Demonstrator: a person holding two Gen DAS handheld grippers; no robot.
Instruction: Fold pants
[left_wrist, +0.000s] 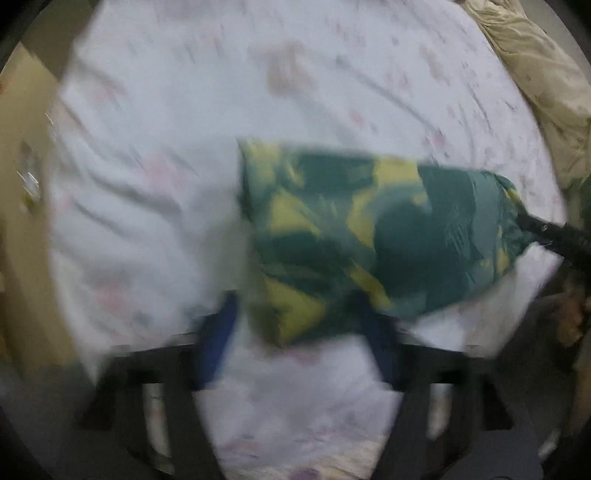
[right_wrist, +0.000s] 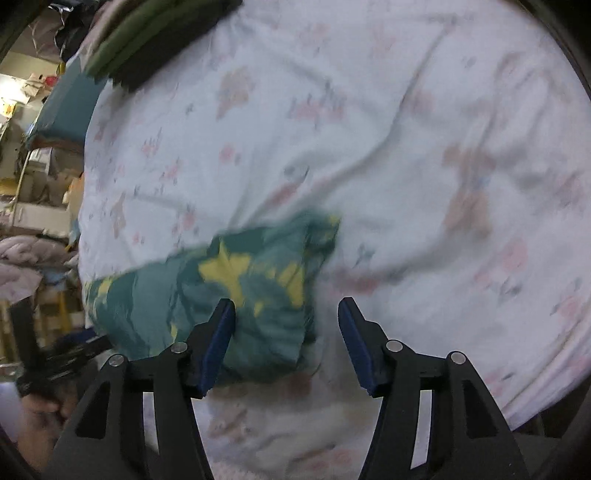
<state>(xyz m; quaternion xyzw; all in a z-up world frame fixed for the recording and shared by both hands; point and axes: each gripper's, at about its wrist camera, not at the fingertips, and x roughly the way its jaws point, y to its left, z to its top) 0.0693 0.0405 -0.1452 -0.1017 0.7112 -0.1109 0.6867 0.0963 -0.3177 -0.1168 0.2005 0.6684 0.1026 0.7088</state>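
Folded pants (right_wrist: 236, 295) lie on the flowered sheet (right_wrist: 369, 129).

The right gripper (right_wrist: 286, 343) has its jaws wide apart, the pants just at its left finger. The left gripper (left_wrist: 295, 339) is blurred, jaws spread, the pants over them. No containers are visible; dark green clothes (right_wrist: 147, 44) lie beyond.

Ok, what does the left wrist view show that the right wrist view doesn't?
Only the left wrist view: a beige quilt bunched at the bed's edge, and the left gripper up close, open but blurred. Only the right wrist view: a stack of green and black folded clothes, cluttered shelves, and the right gripper up close, open. Both: the green-and-yellow pants on the floral bedsheet.
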